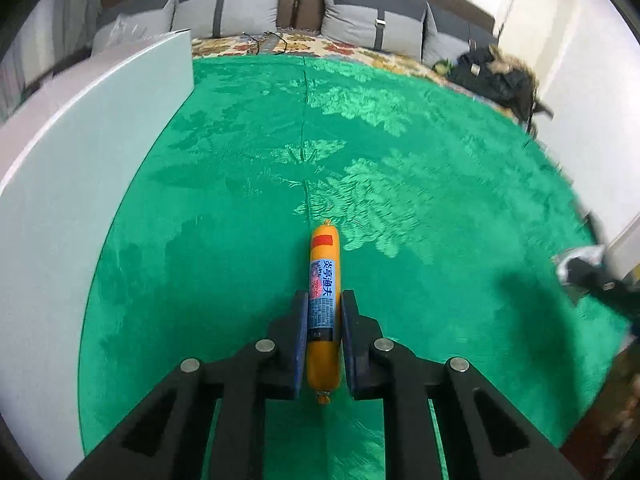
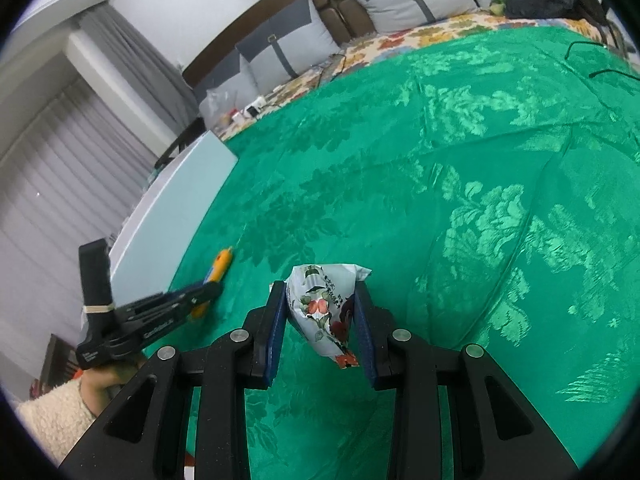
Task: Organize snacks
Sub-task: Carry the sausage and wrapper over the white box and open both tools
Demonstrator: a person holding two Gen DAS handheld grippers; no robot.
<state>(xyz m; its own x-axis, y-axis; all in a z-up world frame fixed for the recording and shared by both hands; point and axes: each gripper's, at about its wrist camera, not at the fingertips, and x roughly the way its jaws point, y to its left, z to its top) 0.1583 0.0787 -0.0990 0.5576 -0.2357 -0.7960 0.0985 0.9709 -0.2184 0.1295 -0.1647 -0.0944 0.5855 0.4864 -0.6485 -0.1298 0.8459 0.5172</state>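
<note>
An orange sausage stick (image 1: 324, 304) with a blue label lies lengthwise between the fingers of my left gripper (image 1: 324, 300), which is shut on it just above the green cloth (image 1: 240, 160). My right gripper (image 2: 320, 292) is shut on a white snack packet (image 2: 326, 308) with a flower print, held above the cloth. In the right wrist view the left gripper (image 2: 210, 290) and the sausage stick (image 2: 220, 264) show at the left. In the left wrist view the right gripper (image 1: 576, 268) shows blurred at the right edge.
A pale white board (image 1: 80, 168) lies along the left side of the cloth, and it also shows in the right wrist view (image 2: 180, 208). Grey cushions (image 1: 240, 4) and a dark bag (image 1: 496, 72) sit on the sofa behind. A black cable (image 2: 592, 60) lies at the far right.
</note>
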